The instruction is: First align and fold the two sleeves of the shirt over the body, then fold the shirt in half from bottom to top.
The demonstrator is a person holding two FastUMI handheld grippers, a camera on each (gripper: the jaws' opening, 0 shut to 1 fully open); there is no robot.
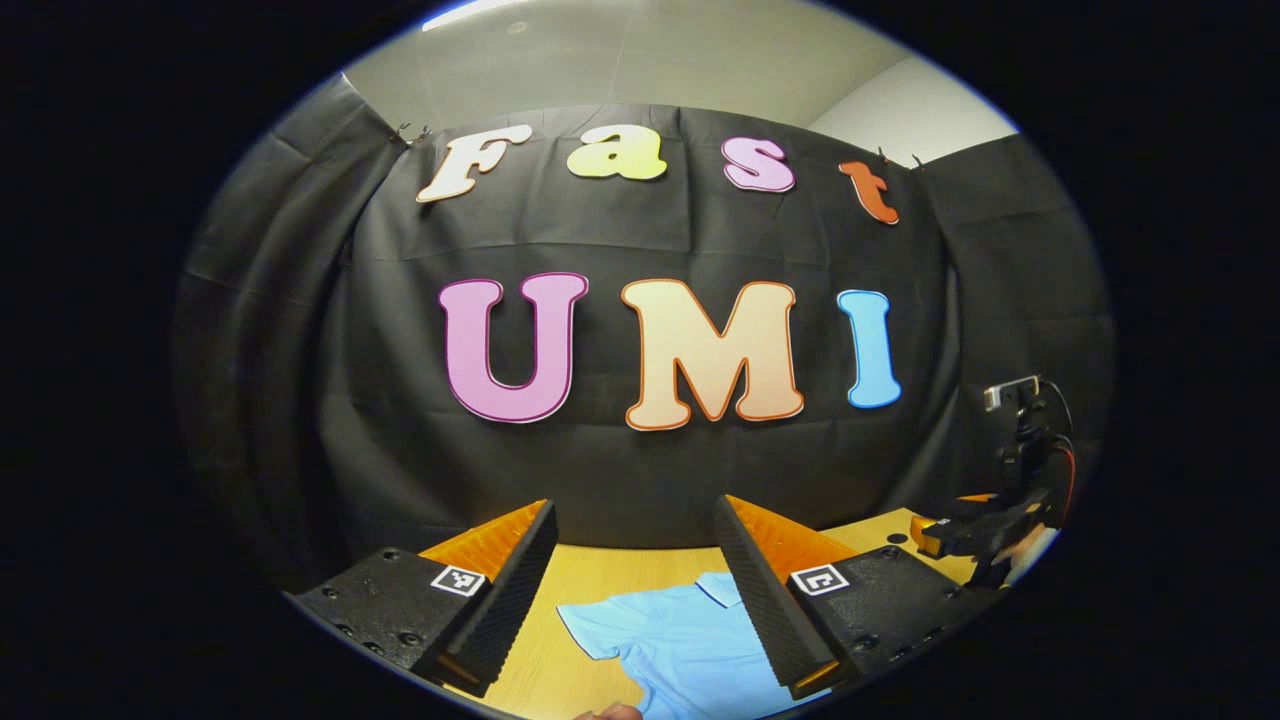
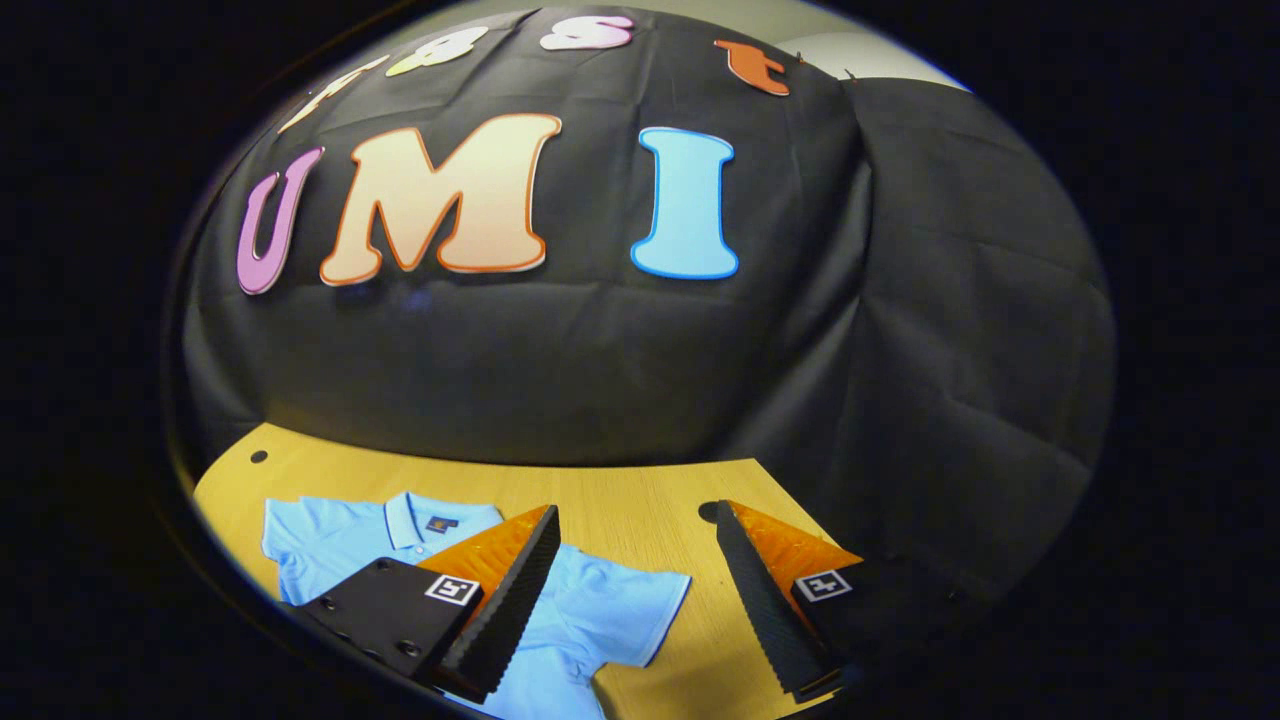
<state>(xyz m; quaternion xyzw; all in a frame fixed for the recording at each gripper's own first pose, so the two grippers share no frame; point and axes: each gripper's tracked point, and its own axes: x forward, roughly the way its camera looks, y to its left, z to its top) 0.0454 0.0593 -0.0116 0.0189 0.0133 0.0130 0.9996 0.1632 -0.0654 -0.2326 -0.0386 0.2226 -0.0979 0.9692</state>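
A light blue polo shirt (image 1: 680, 640) lies flat on the wooden table (image 1: 600, 575), collar (image 1: 722, 588) toward the wall and one short sleeve (image 1: 592, 625) spread out sideways. My left gripper (image 1: 635, 508) hovers above it, open, with nothing between its fingers. In the right gripper view the shirt (image 2: 335, 540) lies at the lower left, collar (image 2: 412, 516) up, with its other sleeve (image 2: 630, 610) spread toward the gap between the fingers. My right gripper (image 2: 636, 510) is open and holds nothing; one finger hides part of the shoulder. The right gripper (image 1: 985, 535) also appears far right in the left gripper view.
The black cloth wall (image 2: 560, 370) closes off the table's far edge. The tabletop (image 2: 640, 495) has small round holes (image 2: 258, 456) near its back corners. A small camera on a stand (image 1: 1015, 392) rises at the right. Part of a hand (image 1: 612, 712) shows at the bottom edge.
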